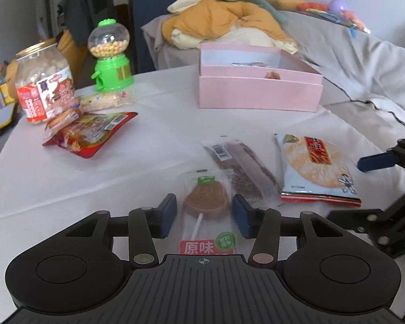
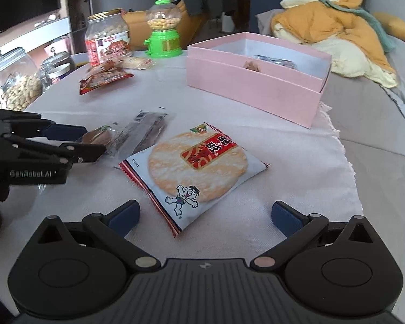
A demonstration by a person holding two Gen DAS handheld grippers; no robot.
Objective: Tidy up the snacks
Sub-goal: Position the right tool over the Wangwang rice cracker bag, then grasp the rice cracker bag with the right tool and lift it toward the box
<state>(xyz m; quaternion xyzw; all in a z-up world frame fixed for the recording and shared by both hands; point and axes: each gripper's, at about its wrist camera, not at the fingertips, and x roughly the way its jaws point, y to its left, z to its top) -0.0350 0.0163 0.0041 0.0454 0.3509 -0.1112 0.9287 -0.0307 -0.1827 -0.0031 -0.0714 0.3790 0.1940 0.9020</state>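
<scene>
My left gripper (image 1: 204,216) is open, its blue pads on either side of a clear packet with a brown lollipop-shaped snack (image 1: 205,202) lying on the white tablecloth. A dark bar in clear wrap (image 1: 240,167) lies just right of it. A rice cracker packet (image 1: 314,166) lies further right; it also shows in the right wrist view (image 2: 197,168). My right gripper (image 2: 205,214) is open wide just in front of that packet's near corner. The open pink box (image 2: 256,78) stands behind, with a few items inside.
At the back left stand a snack jar (image 1: 43,81), a green candy dispenser (image 1: 112,56) and a red packet (image 1: 90,132) with small packets around it. Glass jars (image 2: 13,81) stand at the left. A sofa with yellow clothes (image 2: 334,27) lies behind the table.
</scene>
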